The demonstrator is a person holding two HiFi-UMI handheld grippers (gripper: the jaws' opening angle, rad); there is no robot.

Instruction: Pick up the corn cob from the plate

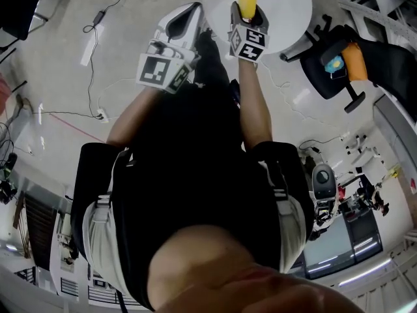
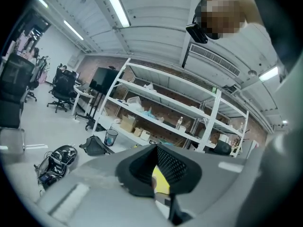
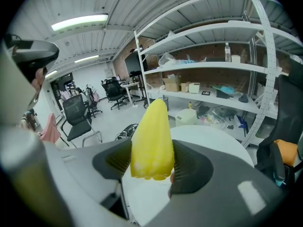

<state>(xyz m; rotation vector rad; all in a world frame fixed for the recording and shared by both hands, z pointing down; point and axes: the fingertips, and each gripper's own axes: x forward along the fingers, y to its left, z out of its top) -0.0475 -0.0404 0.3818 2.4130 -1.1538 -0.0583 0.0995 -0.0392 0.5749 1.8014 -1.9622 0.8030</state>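
Left gripper (image 2: 155,151): jaws drawn together, nothing held. Right gripper (image 1: 247,12): jaws part-open, clamped on the blunt end of a smooth yellow tapered corn cob (image 3: 150,131), held clear above a round white table (image 3: 213,150). Risk: shallow bite and long overhang, so the cob could pivot, slip and drop onto the table.

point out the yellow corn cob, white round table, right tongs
yellow corn cob (image 3: 150,131), right gripper view, middle of its body
white round table (image 3: 220,146), right gripper view, bare top
right tongs (image 1: 248,13), head view, between the tips

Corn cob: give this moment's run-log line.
corn cob: held over white table | right gripper: jaws shut on it | left gripper: jaws together, empty
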